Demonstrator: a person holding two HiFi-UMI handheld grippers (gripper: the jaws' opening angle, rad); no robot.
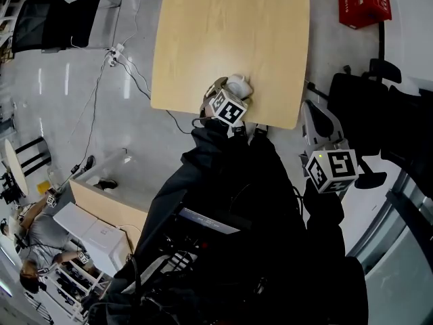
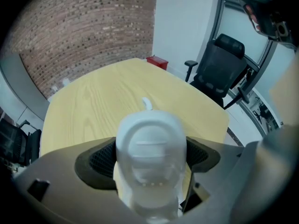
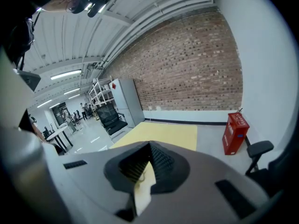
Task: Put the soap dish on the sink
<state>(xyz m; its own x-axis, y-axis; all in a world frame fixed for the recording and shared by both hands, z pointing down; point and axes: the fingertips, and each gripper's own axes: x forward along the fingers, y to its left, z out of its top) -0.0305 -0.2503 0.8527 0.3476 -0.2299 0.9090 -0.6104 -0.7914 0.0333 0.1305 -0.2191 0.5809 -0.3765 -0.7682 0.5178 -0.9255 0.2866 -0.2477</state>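
A white soap dish (image 1: 239,84) (image 2: 150,148) is clamped between the jaws of my left gripper (image 1: 233,90) (image 2: 150,160), which is shut on it. It hangs just above the near edge of a light wooden table (image 1: 230,32) (image 2: 93,101). My right gripper (image 1: 315,120) (image 3: 145,164) is off the table to the right, over the floor, with its jaws together and nothing in them. Its view looks across the same table (image 3: 163,134) toward a brick wall. No sink shows in any view.
A red box (image 1: 365,2) (image 3: 235,132) stands on the floor past the table's far right corner. Black office chairs (image 1: 379,107) (image 2: 219,69) crowd the right side. Cables (image 1: 128,73) lie left of the table, near an open carton (image 1: 101,181) and a person (image 1: 40,239).
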